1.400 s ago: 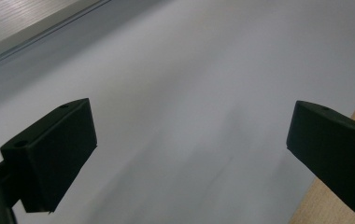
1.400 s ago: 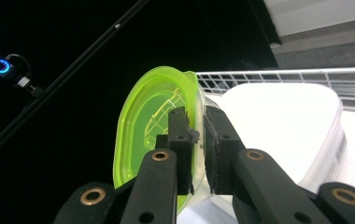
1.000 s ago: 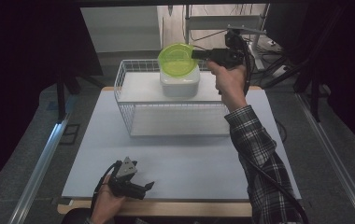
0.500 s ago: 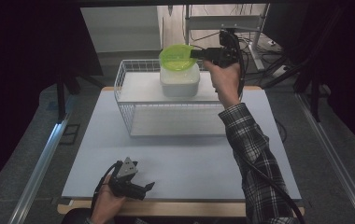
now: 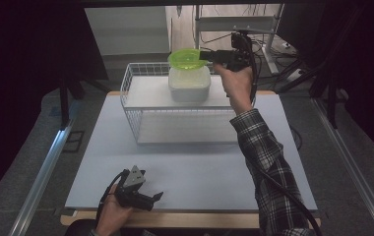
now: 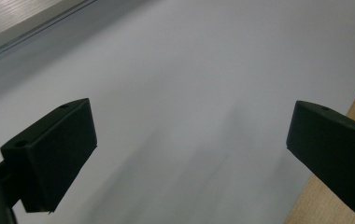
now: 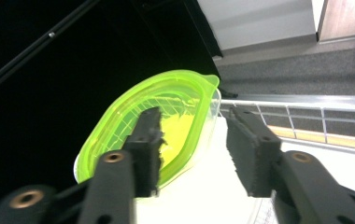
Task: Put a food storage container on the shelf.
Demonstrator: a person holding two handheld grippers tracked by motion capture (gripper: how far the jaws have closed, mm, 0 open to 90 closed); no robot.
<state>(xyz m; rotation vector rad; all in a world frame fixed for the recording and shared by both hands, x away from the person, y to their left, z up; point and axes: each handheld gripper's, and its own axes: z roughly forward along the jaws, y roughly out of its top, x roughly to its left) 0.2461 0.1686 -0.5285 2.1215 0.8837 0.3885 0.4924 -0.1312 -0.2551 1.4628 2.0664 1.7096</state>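
Lid of translucent lime plastic, oval, tilted on frosted white tub in wire basket, my right jaws just parting, lid's rim between them unpinched, my left jaws wide, empty above matte bench.

This place looks like a lab or a test room for recordings, not a home. The white table stands alone on grey carpet, and black curtains hang at both sides — they close the work area like a booth. Metal rails run along the floor on 2 sides. Behind the table there is a metal rack with many loose cables — typical for equipment, not for furniture.
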